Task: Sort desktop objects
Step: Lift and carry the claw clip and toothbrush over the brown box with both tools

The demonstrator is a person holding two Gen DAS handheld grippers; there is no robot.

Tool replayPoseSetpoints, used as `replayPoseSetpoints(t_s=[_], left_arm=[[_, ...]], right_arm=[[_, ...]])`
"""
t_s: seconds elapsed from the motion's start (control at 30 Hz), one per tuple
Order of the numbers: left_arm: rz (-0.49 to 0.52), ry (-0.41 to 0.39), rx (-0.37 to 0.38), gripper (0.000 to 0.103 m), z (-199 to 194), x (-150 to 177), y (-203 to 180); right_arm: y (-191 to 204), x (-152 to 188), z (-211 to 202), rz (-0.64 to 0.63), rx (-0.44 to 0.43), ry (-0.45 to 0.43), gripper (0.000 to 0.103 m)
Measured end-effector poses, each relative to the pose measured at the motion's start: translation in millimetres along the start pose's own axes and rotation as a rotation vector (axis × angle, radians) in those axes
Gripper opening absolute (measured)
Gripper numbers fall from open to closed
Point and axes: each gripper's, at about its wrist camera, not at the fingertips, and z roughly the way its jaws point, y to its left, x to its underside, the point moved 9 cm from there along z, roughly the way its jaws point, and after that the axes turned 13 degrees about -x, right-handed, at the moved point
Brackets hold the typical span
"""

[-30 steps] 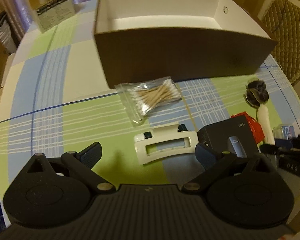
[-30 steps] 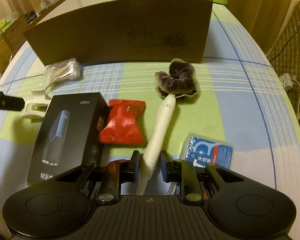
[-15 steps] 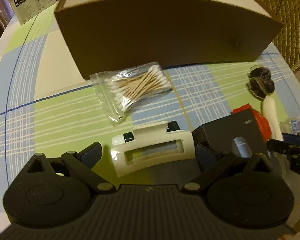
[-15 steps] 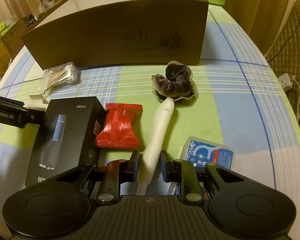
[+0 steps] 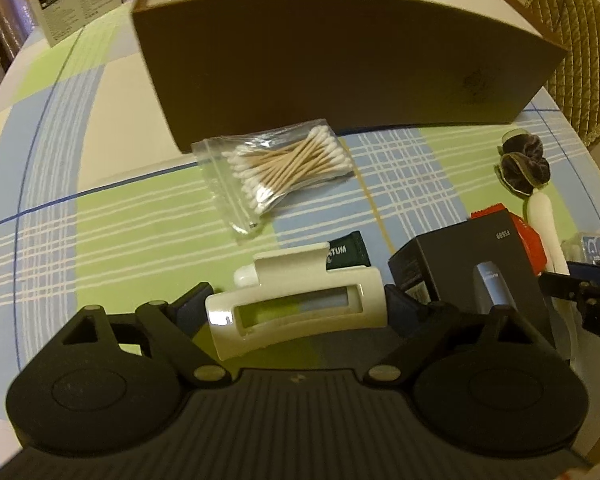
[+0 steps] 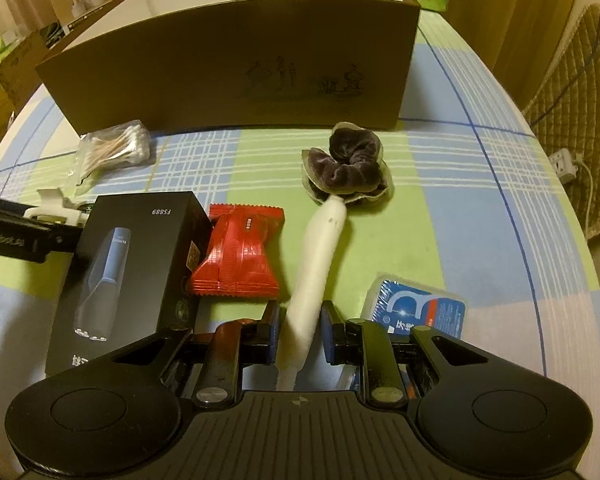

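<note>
A round table under a green and blue checked cloth carries a brown box, its inside hidden. The left gripper has come closer, its spread fingers now flanking a white clip. The right gripper stays pinching a white tube

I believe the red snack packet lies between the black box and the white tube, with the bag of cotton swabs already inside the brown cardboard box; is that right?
Not quite: the bag of cotton swabs is not inside the brown cardboard box; it lies on the tablecloth in front of it, as the right wrist view shows. The red snack packet does lie between the black box and the white tube.
</note>
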Motion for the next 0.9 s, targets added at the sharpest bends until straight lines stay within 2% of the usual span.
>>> replayPoseSetpoints(t_s=[0.2,0.4,0.6,0.9], left_arm=[[-0.016,-0.04,-0.001,0.088,-20,1,11],[-0.024,-0.092,0.003,0.088,-45,-5,14],[-0.018,-0.162,0.022,0.088,-72,-23,15],[0.011,-0.26,0.035,0.088,-91,-72,18]], right_arm=[[-1,3,-14,0.045,-0.042,0.009,0.013],[5,-8,-37,0.05,-0.084,-0.04,0.013],[12,-37,-62,0.044,-0.137,-0.117,0.013],[18,-103,-83,-0.03,-0.193,-0.2,0.013]])
